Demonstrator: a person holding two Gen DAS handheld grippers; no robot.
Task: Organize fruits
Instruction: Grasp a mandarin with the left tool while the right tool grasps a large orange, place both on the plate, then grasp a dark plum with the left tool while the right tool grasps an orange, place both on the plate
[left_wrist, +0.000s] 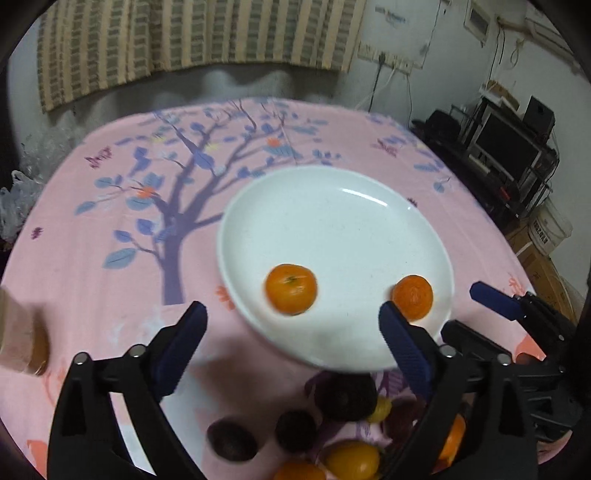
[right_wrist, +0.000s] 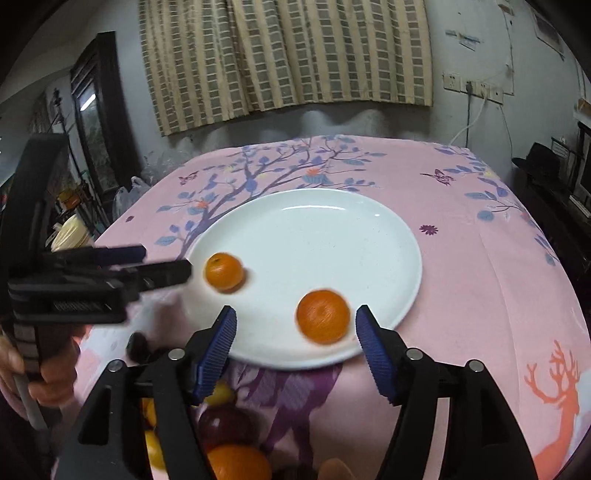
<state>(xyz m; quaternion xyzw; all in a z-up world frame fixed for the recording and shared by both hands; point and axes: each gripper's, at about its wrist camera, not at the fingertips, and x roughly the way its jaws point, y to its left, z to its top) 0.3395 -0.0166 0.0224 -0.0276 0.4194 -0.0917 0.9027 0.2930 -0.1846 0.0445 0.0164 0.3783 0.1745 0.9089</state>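
Observation:
A white plate (left_wrist: 332, 229) (right_wrist: 314, 236) rests on the pink tree-print tablecloth. Two oranges lie on its near part, both blurred. My left gripper (left_wrist: 292, 308) is open wide, and the left orange (left_wrist: 291, 288) (right_wrist: 224, 271) sits on the plate just past its fingertips, untouched. My right gripper (right_wrist: 296, 312) is open around the right orange (right_wrist: 323, 315) (left_wrist: 413, 297), which lies on the plate nearer the right finger (right_wrist: 373, 343), with a gap on both sides. Each gripper shows in the other's view: the right gripper (left_wrist: 495, 301) and the left gripper (right_wrist: 147, 266).
A heap of loose fruit lies at the table's near edge under the grippers: dark purple ones (left_wrist: 345, 397) (right_wrist: 225, 424), yellow ones (left_wrist: 352, 459) and an orange (right_wrist: 236, 463). A person's hand (right_wrist: 55, 380) holds the left gripper. Shelves with electronics (left_wrist: 509, 147) stand to the right.

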